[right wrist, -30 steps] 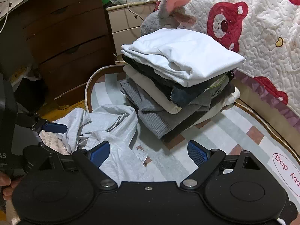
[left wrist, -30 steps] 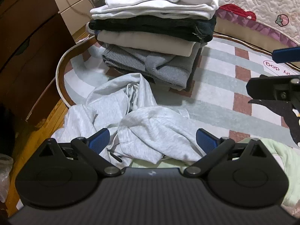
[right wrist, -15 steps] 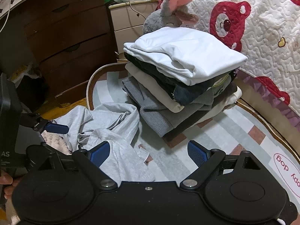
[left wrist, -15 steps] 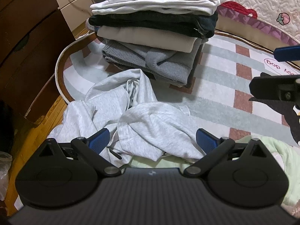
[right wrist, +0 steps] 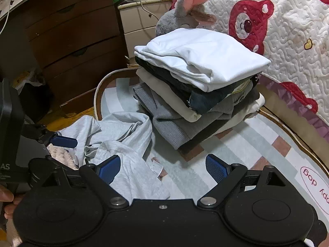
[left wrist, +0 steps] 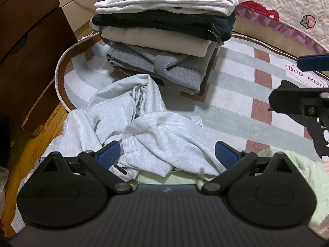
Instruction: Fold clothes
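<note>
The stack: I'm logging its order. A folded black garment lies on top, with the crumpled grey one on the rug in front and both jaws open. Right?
Not quite. A folded white garment tops the stack, as the right wrist view shows; the black one lies just beneath. The crumpled grey one is on the rug in front, and both sets of jaws are open.

The left gripper (left wrist: 166,152) and the right gripper (right wrist: 162,166) both point forward, fingers spread wide and empty. A hand (right wrist: 7,202), apparently bare-fingered, grips the left gripper's handle at the frame's edge.
</note>
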A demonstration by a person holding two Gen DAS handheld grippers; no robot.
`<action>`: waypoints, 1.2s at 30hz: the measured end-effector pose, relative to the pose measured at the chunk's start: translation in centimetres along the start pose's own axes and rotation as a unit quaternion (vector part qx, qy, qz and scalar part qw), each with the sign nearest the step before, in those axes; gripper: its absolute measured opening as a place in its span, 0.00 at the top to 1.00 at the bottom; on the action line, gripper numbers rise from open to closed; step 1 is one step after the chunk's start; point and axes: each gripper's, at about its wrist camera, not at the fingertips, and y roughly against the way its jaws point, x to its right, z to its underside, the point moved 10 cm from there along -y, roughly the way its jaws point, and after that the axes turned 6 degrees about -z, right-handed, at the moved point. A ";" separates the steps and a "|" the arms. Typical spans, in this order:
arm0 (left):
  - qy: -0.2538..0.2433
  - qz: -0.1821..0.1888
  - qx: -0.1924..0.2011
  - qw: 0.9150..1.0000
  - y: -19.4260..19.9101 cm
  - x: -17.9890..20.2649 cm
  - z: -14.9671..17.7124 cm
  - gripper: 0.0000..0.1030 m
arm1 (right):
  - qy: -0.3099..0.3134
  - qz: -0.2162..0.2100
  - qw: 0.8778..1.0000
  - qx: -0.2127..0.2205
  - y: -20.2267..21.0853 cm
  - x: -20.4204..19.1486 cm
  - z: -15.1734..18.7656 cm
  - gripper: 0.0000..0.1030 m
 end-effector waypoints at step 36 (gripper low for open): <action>0.079 -0.028 -0.034 0.996 -6.7 -7.1 0.3 0.35 | -0.053 -0.194 0.979 -0.027 -19.5 -2.6 9.3 0.24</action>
